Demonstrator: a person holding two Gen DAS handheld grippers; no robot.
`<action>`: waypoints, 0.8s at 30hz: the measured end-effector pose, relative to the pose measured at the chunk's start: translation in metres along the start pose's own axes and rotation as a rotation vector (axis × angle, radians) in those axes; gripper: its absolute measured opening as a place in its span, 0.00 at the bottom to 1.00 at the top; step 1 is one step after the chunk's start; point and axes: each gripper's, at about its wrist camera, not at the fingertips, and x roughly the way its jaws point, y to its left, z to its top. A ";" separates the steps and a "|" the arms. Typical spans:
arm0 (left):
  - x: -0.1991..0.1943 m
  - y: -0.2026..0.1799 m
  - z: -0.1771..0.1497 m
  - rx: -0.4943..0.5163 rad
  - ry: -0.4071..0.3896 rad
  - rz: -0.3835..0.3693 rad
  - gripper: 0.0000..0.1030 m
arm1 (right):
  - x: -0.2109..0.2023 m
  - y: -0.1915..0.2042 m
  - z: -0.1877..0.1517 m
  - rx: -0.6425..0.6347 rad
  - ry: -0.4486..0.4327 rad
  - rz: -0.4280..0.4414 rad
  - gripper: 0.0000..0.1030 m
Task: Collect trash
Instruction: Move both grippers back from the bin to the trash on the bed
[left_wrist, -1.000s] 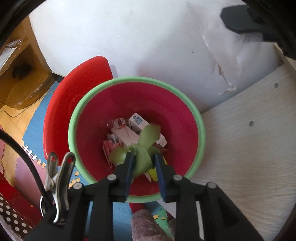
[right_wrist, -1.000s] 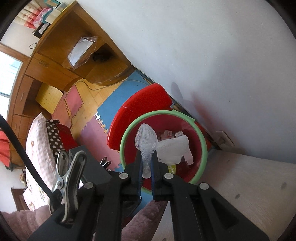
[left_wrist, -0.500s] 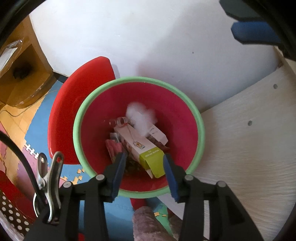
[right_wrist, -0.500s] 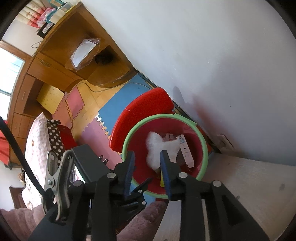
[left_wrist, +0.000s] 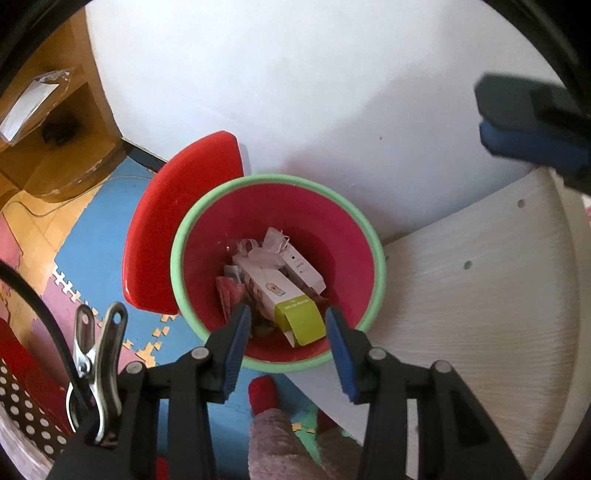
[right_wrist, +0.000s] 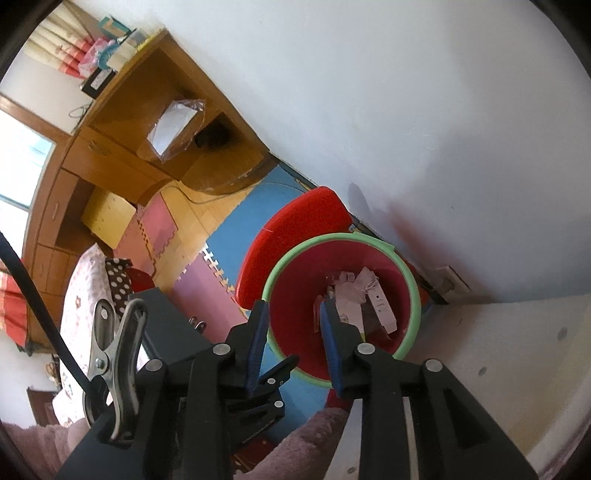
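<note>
Left wrist view: left gripper (left_wrist: 286, 334), jaws apart, empty, above near rim of bin (left_wrist: 373, 236). Bin: red, green rim, on floor beside white table (left_wrist: 480, 295). Contents: box (left_wrist: 280, 291) with yellow-green end, white netting (left_wrist: 271, 245), further cartons. Red lid (left_wrist: 177, 221) left of bin. Right wrist view: right gripper (right_wrist: 293, 338), jaws apart, empty, over bin's left side.

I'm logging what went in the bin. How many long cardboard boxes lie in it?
2 visible in the red bin: a box with a lime-green end across the middle, and a white box beside it toward the wall. More may be hidden underneath.
</note>
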 end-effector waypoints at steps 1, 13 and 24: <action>-0.005 0.000 0.000 -0.006 -0.004 0.000 0.43 | -0.003 0.001 -0.002 -0.001 -0.006 0.001 0.29; -0.077 -0.020 0.010 0.008 -0.078 -0.001 0.43 | -0.063 0.008 -0.034 0.020 -0.125 0.025 0.29; -0.135 -0.059 0.018 0.075 -0.123 0.010 0.43 | -0.130 -0.001 -0.073 0.081 -0.258 0.044 0.29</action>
